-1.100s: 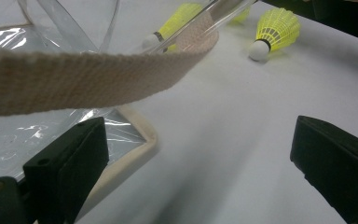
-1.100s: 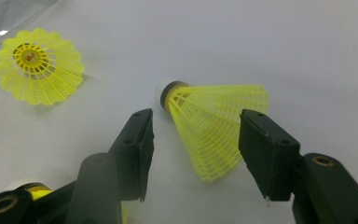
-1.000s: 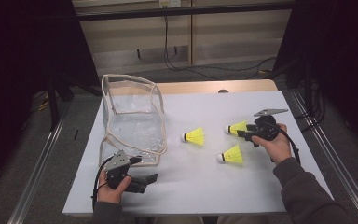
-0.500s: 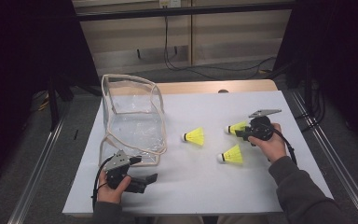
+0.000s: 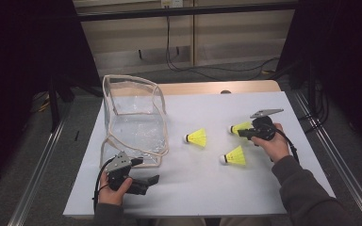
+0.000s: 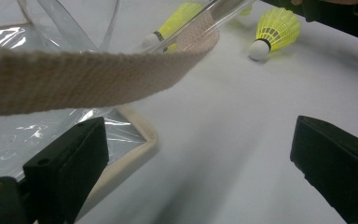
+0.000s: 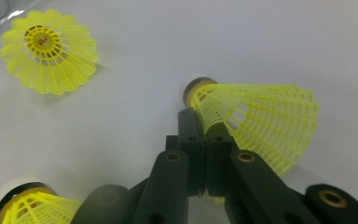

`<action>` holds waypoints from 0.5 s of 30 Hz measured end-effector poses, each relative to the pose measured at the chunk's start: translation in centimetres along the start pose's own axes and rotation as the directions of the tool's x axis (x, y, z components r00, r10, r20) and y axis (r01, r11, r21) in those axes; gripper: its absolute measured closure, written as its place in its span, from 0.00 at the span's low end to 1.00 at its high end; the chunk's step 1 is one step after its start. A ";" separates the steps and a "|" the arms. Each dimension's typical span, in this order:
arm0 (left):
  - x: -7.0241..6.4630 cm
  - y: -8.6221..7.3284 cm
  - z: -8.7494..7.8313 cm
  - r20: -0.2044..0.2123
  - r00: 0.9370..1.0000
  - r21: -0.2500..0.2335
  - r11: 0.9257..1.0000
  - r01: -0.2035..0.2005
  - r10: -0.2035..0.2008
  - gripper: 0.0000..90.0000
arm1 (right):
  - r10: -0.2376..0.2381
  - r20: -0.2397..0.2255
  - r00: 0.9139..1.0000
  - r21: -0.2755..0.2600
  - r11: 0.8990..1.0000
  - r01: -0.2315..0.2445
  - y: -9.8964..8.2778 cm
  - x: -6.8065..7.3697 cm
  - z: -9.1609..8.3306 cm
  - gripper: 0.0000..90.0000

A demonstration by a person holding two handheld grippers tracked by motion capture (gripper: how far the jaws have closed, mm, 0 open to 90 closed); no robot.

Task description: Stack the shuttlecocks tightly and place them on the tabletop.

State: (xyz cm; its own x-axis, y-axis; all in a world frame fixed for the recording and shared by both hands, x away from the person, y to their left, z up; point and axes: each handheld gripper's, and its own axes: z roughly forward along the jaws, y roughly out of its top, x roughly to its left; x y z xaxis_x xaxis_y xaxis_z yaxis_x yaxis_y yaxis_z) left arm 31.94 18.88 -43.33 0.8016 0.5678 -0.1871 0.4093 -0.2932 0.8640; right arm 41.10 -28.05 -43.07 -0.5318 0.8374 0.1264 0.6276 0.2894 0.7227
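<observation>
Jaws of right gripper [image 7: 200, 154] just closed, pinching shuttlecock skirt [image 7: 261, 121].

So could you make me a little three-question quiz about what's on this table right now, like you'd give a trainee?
1. How many yellow shuttlecocks lie on the white table?
2. True or false: the right gripper is shut on the skirt edge of a shuttlecock.
3. Which thing lies nearest the left gripper? A) the clear bag B) the middle shuttlecock C) the near shuttlecock

Key:
1. Three.
2. True; its jaws have just been closing and now pinch the yellow mesh.
3. A; the bag's cloth-trimmed edge lies just ahead of the open jaws.
</observation>
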 end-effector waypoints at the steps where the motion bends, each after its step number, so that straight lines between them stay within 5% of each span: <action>1: 0.0 0.0 0.0 0.000 1.000 0.000 1.000 0.000 0.000 0.05 | -0.001 -0.001 1.000 -0.002 1.000 0.001 0.1 0.0 -0.1 0.99; 15: 0.0 0.0 0.0 0.002 1.000 -0.003 1.000 0.000 0.000 0.05 | -0.026 -0.030 0.999 -0.037 0.999 0.025 1.5 0.9 -0.8 0.99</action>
State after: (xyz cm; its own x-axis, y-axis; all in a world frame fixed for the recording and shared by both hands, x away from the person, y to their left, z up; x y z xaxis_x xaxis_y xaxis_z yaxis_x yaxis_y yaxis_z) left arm 31.94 18.92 -43.30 0.8025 0.5662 -0.1883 0.4080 -0.2905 0.8655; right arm 41.07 -27.20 -41.32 -0.5648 0.8153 0.1277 0.5926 0.2929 0.7504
